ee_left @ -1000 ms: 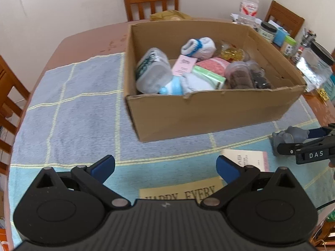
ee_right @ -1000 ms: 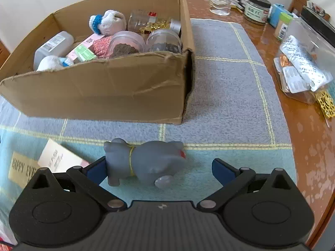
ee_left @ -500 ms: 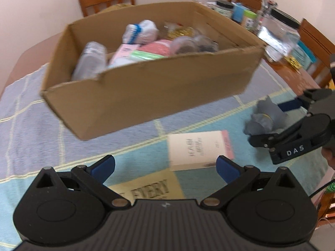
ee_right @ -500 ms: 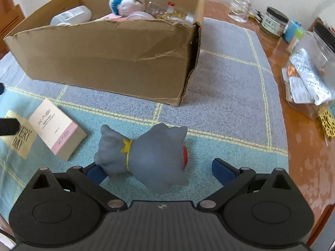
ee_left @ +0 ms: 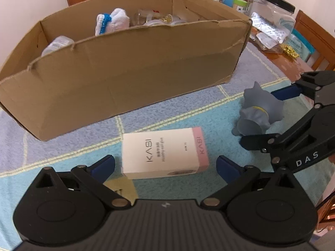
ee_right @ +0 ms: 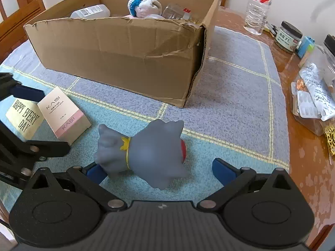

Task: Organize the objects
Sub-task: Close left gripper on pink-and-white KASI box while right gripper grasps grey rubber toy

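A white and pink KASI box [ee_left: 163, 152] [ee_right: 62, 113] lies flat on the blue mat, in front of the open cardboard box [ee_left: 125, 79] [ee_right: 125, 52]. My left gripper [ee_left: 165, 167] [ee_right: 39, 119] is open, with one finger on each side of the KASI box and not touching it. To the right, a grey rubber cat toy [ee_left: 259, 108] [ee_right: 150, 152] lies on its side. My right gripper [ee_right: 158, 170] [ee_left: 263, 117] is open around it, the left finger close to the toy's feet. The cardboard box holds a white and blue sock, bottles and jars.
A "HAPPY EVERY DAY" card [ee_right: 23, 117] lies under the left gripper. On the bare wood to the right stand a water bottle [ee_right: 258, 6], a lidded jar [ee_right: 289, 36] and a clear tub with blister packs [ee_right: 314, 96]. Wooden chairs ring the table.
Both grippers have dropped lower and moved forward. The left one swung right until the KASI box sat between its fingers. The right one closed in on the cat toy. Both stayed open.
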Demonstrator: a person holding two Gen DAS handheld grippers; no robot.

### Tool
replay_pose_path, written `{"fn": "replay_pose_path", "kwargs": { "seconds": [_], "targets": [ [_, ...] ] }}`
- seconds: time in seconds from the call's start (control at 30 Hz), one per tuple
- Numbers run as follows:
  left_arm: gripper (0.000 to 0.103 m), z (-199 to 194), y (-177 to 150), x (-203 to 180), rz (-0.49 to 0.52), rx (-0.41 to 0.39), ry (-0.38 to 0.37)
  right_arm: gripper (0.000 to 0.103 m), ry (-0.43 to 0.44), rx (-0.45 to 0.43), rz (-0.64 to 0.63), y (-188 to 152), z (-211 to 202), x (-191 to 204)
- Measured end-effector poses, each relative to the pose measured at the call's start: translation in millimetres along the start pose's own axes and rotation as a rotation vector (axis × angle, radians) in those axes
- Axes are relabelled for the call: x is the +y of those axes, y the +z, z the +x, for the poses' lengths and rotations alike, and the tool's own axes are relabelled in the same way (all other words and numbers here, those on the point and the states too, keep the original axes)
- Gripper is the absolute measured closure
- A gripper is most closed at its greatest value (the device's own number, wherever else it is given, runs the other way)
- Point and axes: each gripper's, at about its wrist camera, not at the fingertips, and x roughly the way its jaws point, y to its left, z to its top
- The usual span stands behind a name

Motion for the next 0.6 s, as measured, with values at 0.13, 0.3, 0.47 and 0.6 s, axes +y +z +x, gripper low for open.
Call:
{"fn": "replay_pose_path", "kwargs": {
  "seconds": [0.13, 0.3, 0.47, 0.6],
  "targets": [
    [0.001, 0.9, -3.6, 4.7, -0.035, -0.001, 0.062, 0.0, 0.003, -0.013, -0.003, -0.9, -0.8, -3.4],
    [0.001, 0.2, -3.9, 29.0, -0.126, -0.002, 0.119, 0.0, 0.01, -0.038, -0.017, -5.2, -1.8, -5.5],
    [0.001, -1.0, -4.4, 43.1, -0.129, -0.011, 0.151, 0.0, 0.014, -0.05, -0.022, -7.4, -2.5, -6.9],
    [0.001, 0.4, -1.7, 39.9, -0.094, -0.026, 0.122, 0.0, 0.01, -0.057, -0.016, -7.9, -1.9, -5.9]
  ]
}}
